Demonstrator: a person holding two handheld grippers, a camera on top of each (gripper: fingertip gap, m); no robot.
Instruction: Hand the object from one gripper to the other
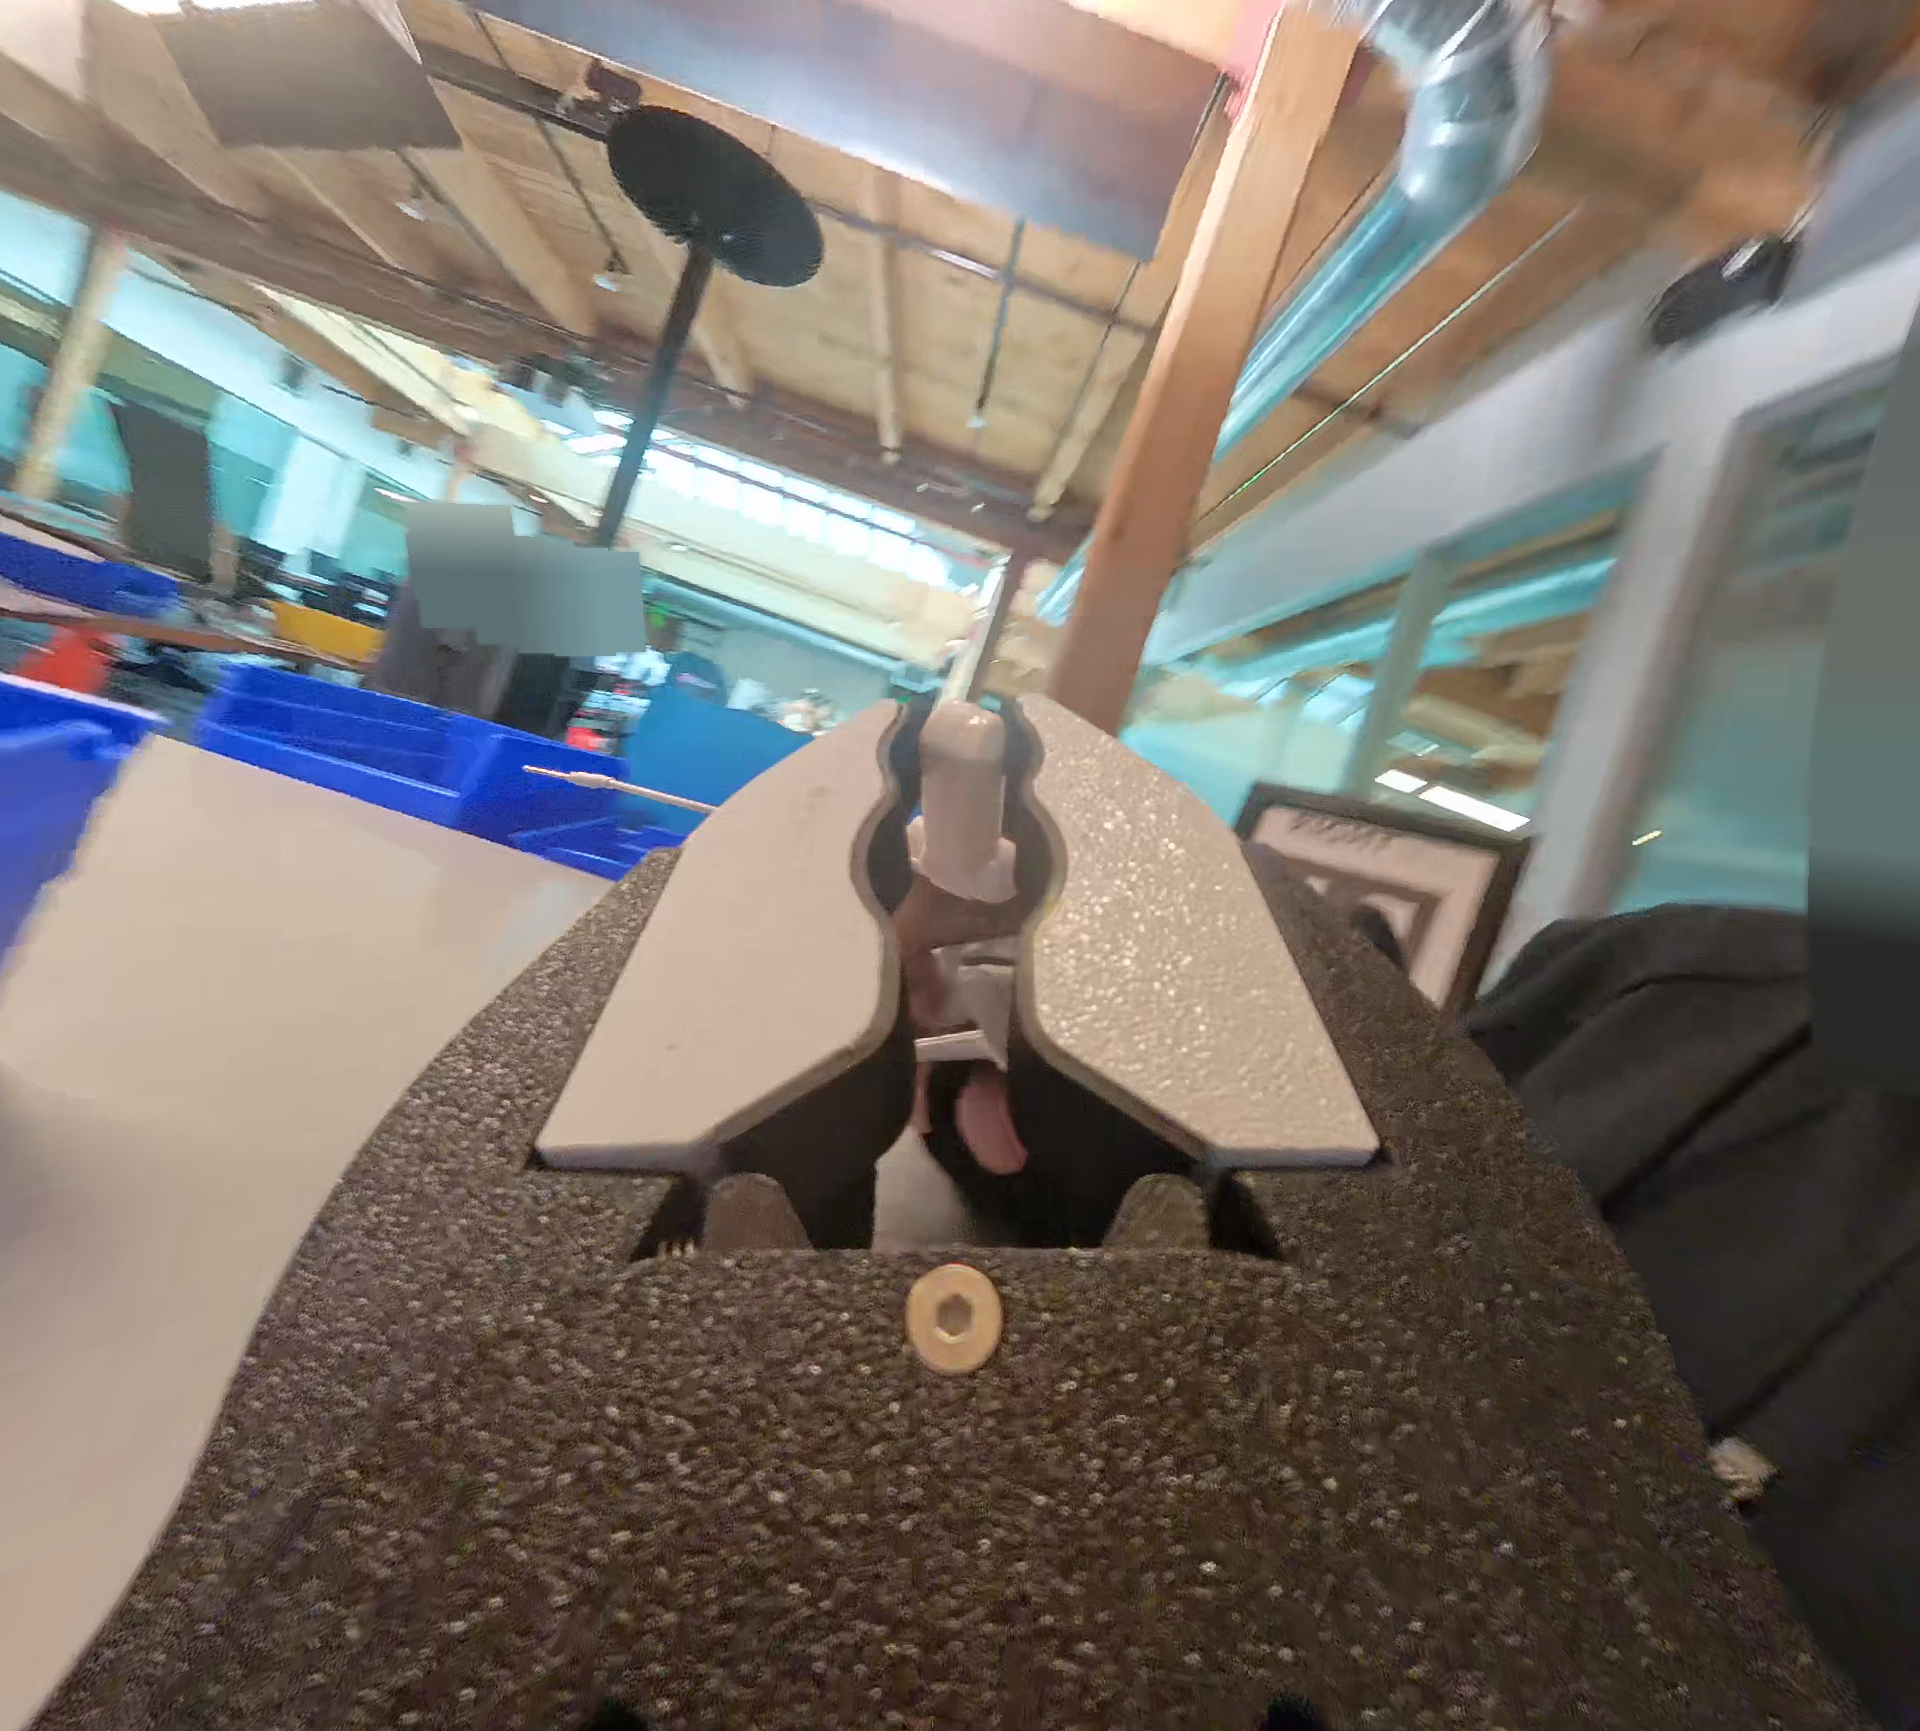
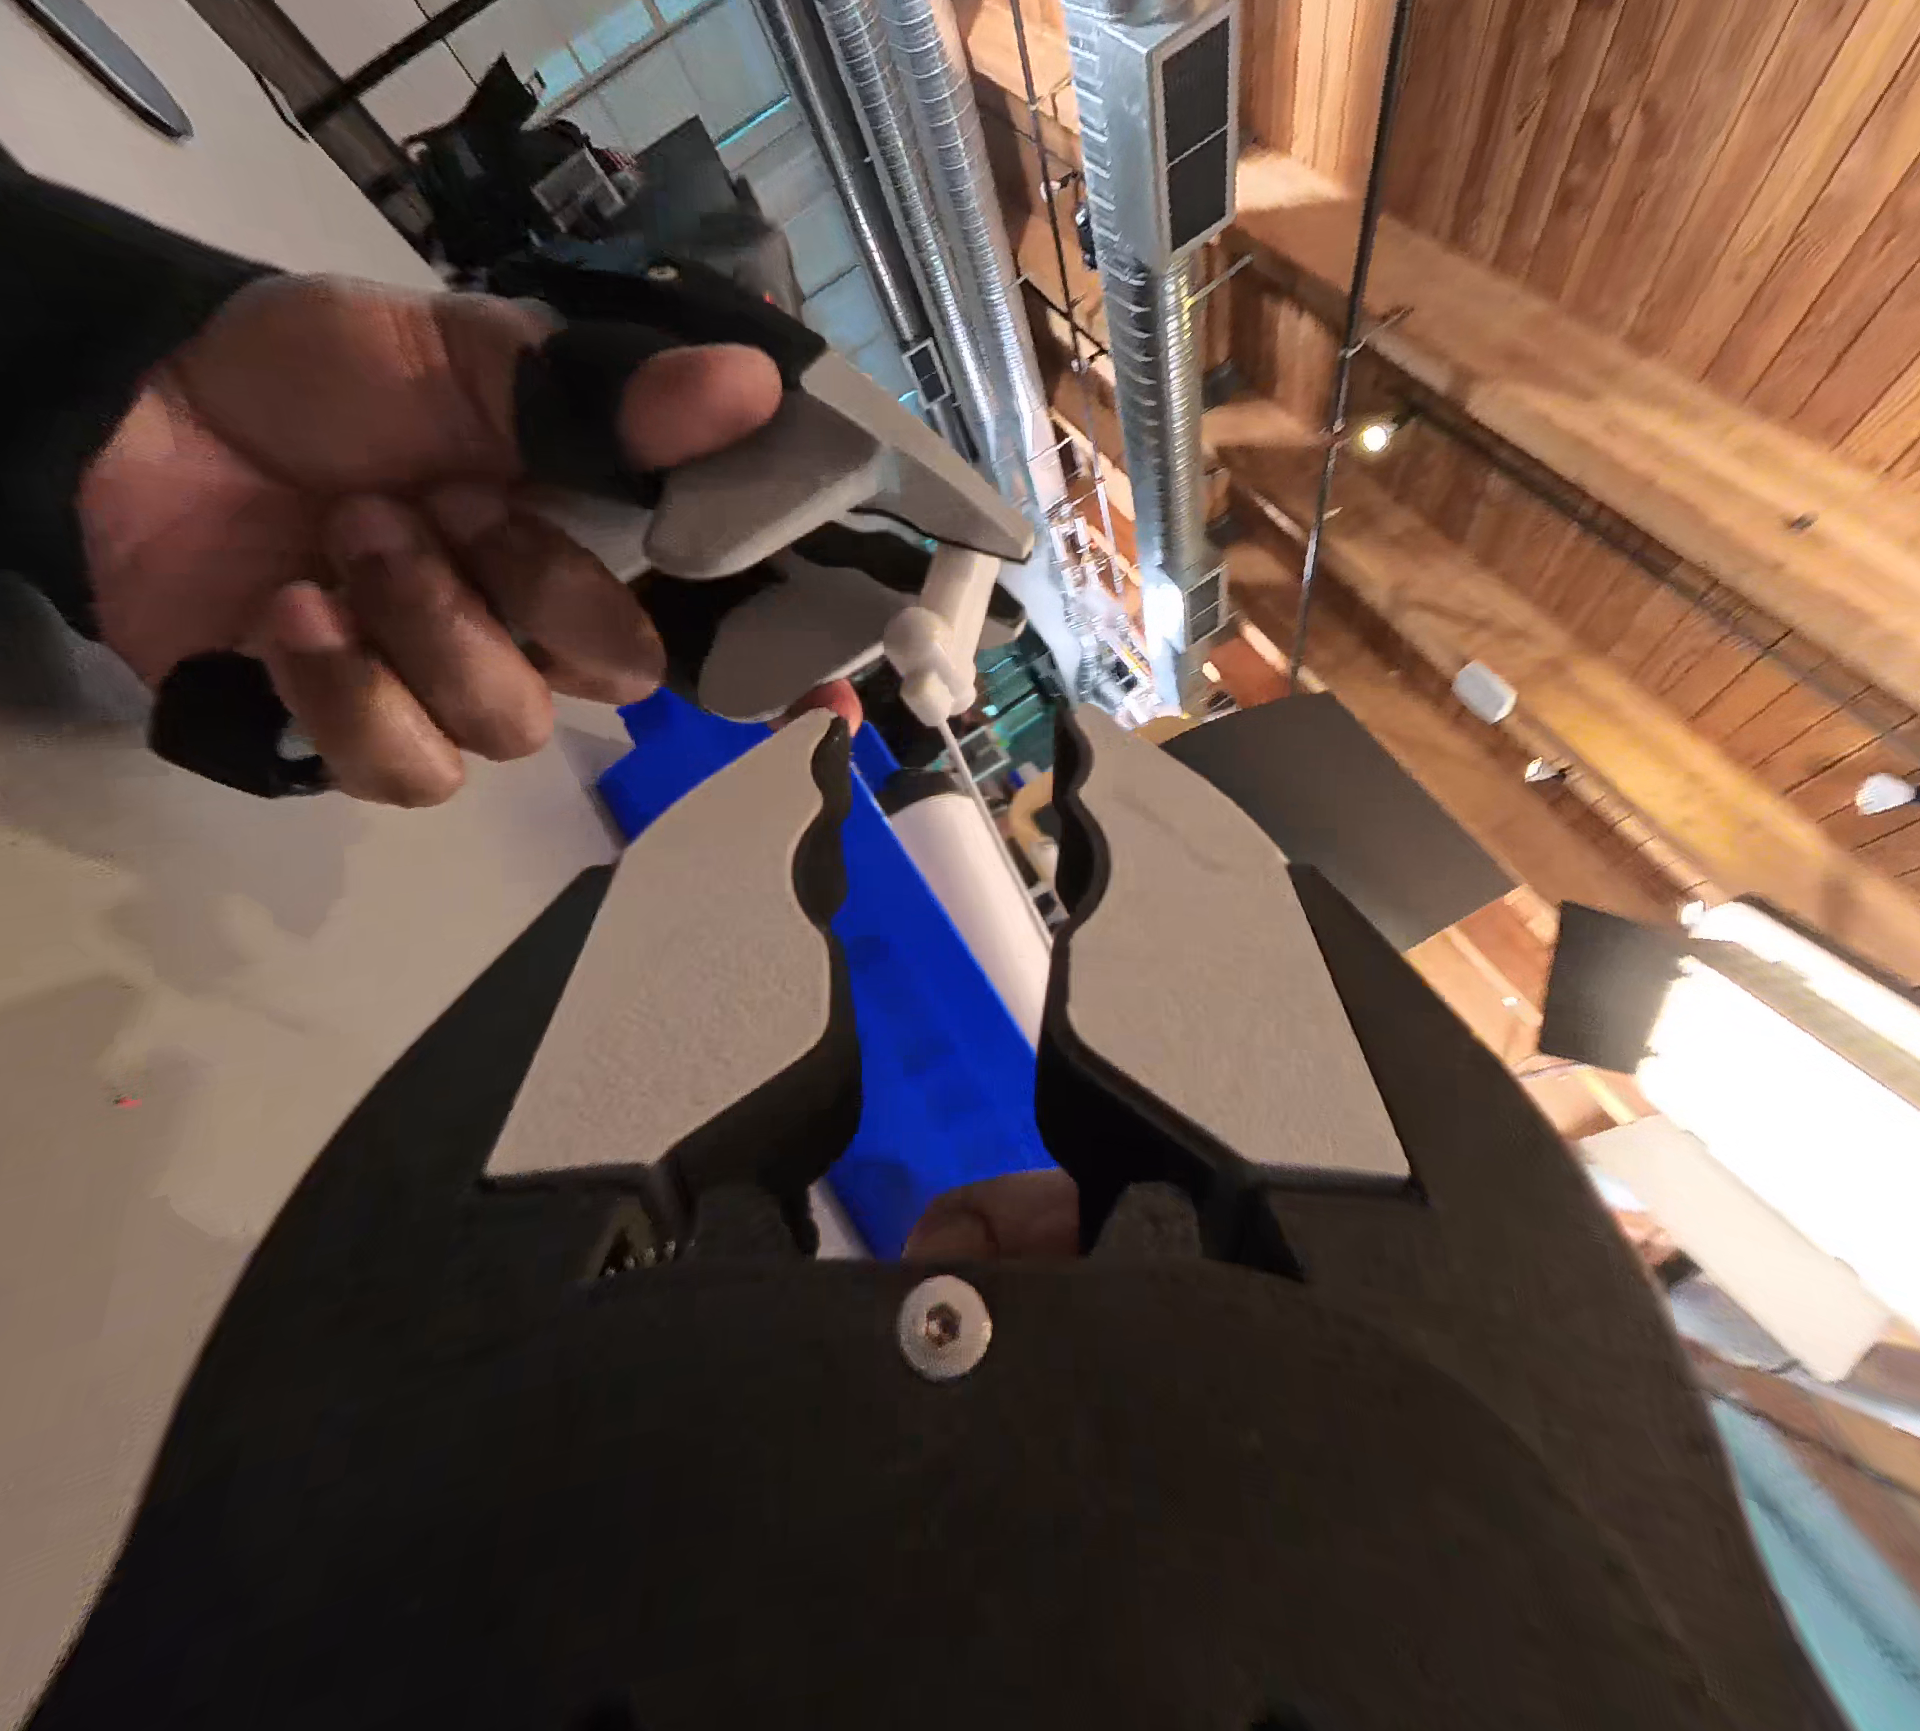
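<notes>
Wooden ceiling boards and silver ducts fill the background above a pale bench edged by blue bins. At the centre is the object, a small white plastic piece with a thin rod sticking out, clamped between the closed fingers of the left tool. In the right wrist view that same piece hangs just beyond the right tool, whose fingers stand apart and empty, tips near the rod but not touching. A hand holds the left tool. The handover looks to be at the approach stage; next, the right tool probably needs to advance around the piece and close before the left lets go.
</notes>
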